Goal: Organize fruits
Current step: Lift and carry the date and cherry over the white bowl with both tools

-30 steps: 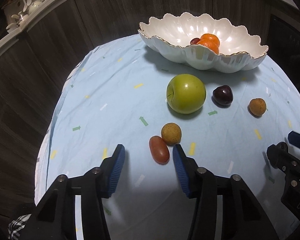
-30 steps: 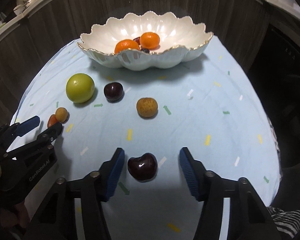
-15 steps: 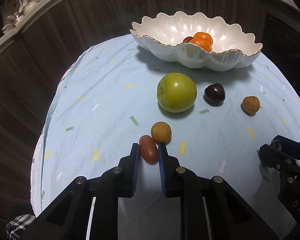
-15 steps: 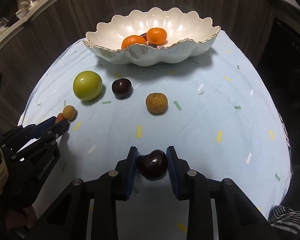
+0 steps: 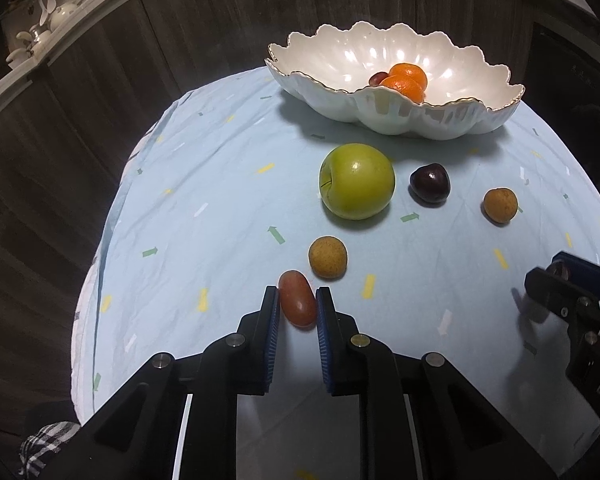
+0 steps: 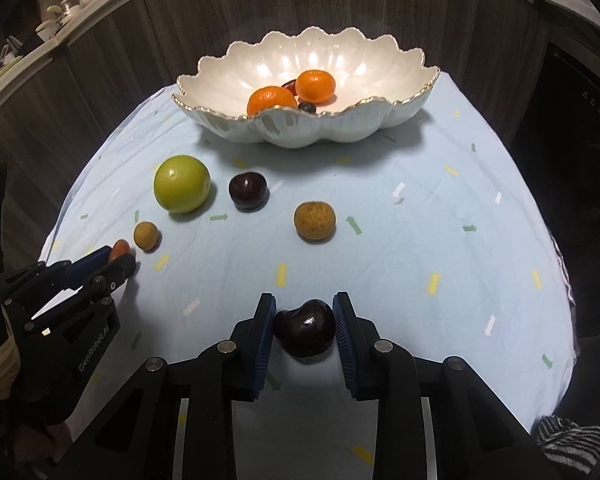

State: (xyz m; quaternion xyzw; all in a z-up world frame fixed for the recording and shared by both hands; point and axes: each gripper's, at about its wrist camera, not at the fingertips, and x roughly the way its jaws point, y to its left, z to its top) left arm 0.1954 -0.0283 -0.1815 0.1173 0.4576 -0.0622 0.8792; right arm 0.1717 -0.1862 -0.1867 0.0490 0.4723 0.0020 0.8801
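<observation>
While two oranges (image 6: 292, 92) already lie in the bowl (image 6: 380, 116), we pinch a red grape (image 5: 297, 304) in our left gripper (image 5: 297, 312) and a dark cherry (image 6: 305, 333) in our right gripper (image 6: 305, 330); four fruits wait on the cloth (image 5: 220, 184).

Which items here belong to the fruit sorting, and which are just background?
Job: white bowl, green apple, red grape in left gripper, dark cherry in right gripper.
Background: crockery shelf, wood-panelled wall.

light: dim room, overhead source on pale tablecloth (image 5: 220, 208) | glare: white spots inside bowl (image 6: 380, 60), glints on apple (image 5: 356, 180) | shadows: soft, beneath fruit and bowl | edges: fisheye bend, black corners | focus: sharp, grainy
</observation>
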